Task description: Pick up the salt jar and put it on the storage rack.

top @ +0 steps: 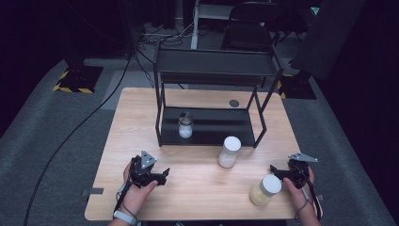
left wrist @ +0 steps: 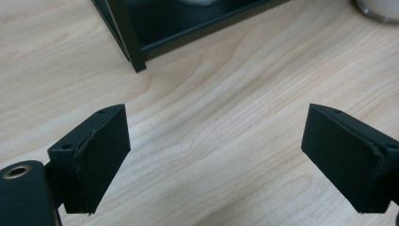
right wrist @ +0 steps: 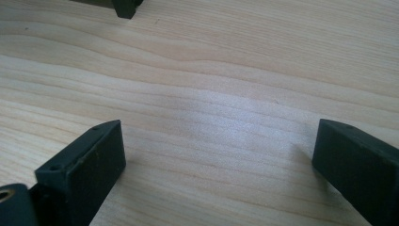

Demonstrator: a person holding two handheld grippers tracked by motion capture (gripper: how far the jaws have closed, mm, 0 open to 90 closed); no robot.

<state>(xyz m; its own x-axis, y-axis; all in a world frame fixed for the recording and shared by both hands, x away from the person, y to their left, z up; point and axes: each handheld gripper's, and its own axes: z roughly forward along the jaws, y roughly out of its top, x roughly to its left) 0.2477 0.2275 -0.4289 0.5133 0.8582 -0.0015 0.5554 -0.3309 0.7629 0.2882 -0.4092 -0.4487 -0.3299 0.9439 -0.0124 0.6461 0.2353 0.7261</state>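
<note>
Two grippers, left gripper (top: 162, 176) and right gripper (top: 275, 172), jaws apart, flank two jars (top: 229, 152) before the rack (top: 207, 68).

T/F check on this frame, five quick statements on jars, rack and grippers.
1. Both hand-held grippers, left and right, are open and empty. True.
2. Three jars stand on the table top. False: two, the middle jar and the near-right jar; a small jar sits on the rack's lower shelf.
3. The rack's top shelf is bare. True.
4. The near-right jar has a black lid. False: white.
5. The middle jar lies tipped over. False: upright.
</note>
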